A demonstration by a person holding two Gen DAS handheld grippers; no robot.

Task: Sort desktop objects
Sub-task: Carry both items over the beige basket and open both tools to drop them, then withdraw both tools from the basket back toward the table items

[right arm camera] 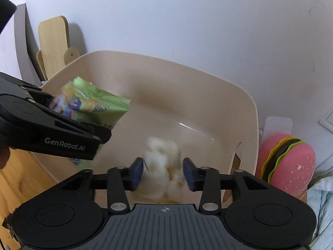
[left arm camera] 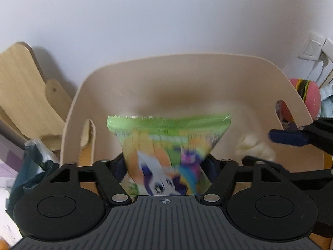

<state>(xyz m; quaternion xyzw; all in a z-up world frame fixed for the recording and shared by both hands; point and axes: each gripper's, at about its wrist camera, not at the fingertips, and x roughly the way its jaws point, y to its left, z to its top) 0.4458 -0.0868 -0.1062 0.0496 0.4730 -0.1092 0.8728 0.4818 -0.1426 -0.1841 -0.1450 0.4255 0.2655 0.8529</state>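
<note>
Pointing upward (lengthwise): snack packet (left arm camera: 166, 143)

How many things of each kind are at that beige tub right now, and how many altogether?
Green snack packets: 1
Crumpled whitish wads: 1
Pink burger-shaped toys: 1
Beige tubs: 1
Handheld grippers: 2, the left gripper and the right gripper
Total: 6

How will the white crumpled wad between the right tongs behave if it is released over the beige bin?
The white wad looks crumpled and fluffy, so probably very light and soft. It would likely drop slowly into the beige bin without rolling or bouncing.
</note>
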